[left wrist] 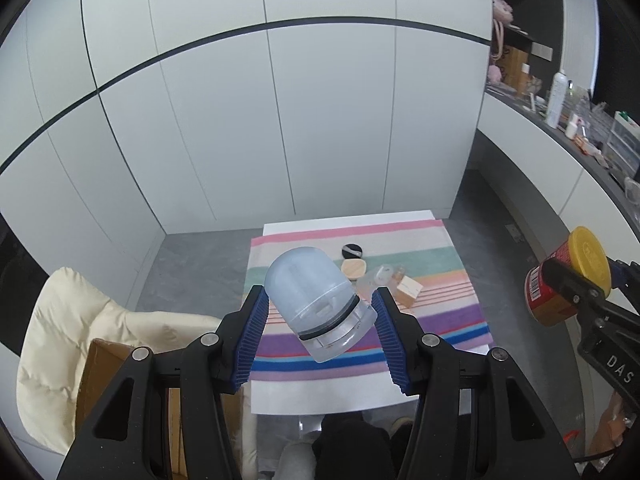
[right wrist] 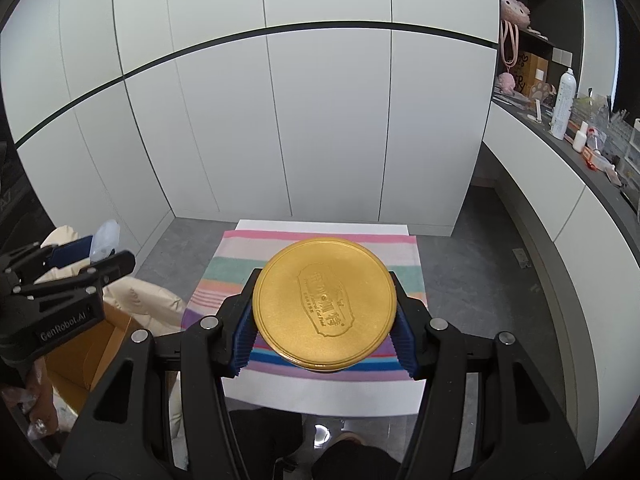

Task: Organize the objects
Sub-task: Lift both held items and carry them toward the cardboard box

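Note:
My left gripper (left wrist: 318, 294) is shut on a pale blue translucent container (left wrist: 304, 284) with a clear end, held tilted above a striped cloth (left wrist: 360, 236). On that cloth lie a black round compact (left wrist: 352, 251), a beige square compact (left wrist: 354, 269), a clear bottle (left wrist: 376, 278) and a small beige box (left wrist: 409, 290). My right gripper (right wrist: 324, 280) is shut on a can with a gold lid (right wrist: 324, 304). The can's red body (left wrist: 540, 296) shows at the right of the left wrist view. The left gripper (right wrist: 100, 254) and its container (right wrist: 106, 236) appear at the left of the right wrist view.
The cloth covers a low white table (left wrist: 332, 396) in front of white cabinet doors (left wrist: 320, 120). A cream padded chair (left wrist: 72, 320) and an open cardboard box (right wrist: 100, 344) stand at the left. A cluttered counter (right wrist: 560, 136) runs along the right. A person's legs (left wrist: 348, 440) are below.

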### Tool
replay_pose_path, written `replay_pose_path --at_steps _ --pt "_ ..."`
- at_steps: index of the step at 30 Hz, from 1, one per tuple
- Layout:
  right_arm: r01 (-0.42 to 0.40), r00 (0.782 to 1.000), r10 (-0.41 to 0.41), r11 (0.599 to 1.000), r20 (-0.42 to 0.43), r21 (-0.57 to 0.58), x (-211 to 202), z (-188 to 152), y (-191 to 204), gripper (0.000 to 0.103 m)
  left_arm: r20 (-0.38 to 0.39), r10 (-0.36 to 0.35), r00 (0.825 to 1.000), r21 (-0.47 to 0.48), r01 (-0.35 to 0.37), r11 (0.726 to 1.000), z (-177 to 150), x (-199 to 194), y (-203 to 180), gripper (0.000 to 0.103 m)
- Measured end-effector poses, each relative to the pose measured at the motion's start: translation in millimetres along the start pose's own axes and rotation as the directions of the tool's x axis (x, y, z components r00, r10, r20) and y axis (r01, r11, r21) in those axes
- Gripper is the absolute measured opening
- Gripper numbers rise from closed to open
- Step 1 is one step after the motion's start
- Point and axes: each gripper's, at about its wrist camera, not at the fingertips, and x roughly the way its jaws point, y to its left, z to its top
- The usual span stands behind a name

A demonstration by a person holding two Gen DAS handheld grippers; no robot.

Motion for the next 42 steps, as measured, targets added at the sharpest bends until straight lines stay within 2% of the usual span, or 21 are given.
replay_pose_path --at_steps 7,12,17,21,24,34,42 --pt "-0.016 1.0 0.015 1.0 -0.022 -0.019 -21 -37 8 0.059 -0.023 -0.042 0.999 0.037 0.042 0.998 -40 -16 -3 0.055" --pt "-0.02 0.999 0.019 1.0 -0.044 -0.023 -32 -65 13 0.059 -0.044 -0.045 0.998 0.047 0.047 0.998 -70 -19 0 0.055" --pt "-0.045 0.996 0.044 0.999 -0.079 -0.015 -35 -93 18 0.059 -0.092 -0.095 0.991 0.031 0.098 0.995 -95 -18 6 0.055" --pt "-0.064 0.993 0.063 0.998 -0.101 -0.001 -39 -111 21 0.059 -0.078 -0.09 0.993 0.044 0.094 0.995 -111 -25 7 0.055" --pt "-0.079 0.991 0.08 0.997 -0.102 0.014 -44 -124 20 0.059 -0.077 -0.115 0.99 0.039 0.118 0.992 -122 -27 11 0.055" --pt "0.0 0.991 0.006 0.999 -0.132 0.052 -54 -175 -5 0.059 -0.147 -0.154 0.977 0.01 0.157 0.987 -168 -1 24 0.055" --pt "0.009 0.988 0.003 0.997 -0.157 0.075 -47 -176 -7 0.059 -0.163 -0.166 0.973 -0.005 0.167 0.986 -175 4 32 0.055"
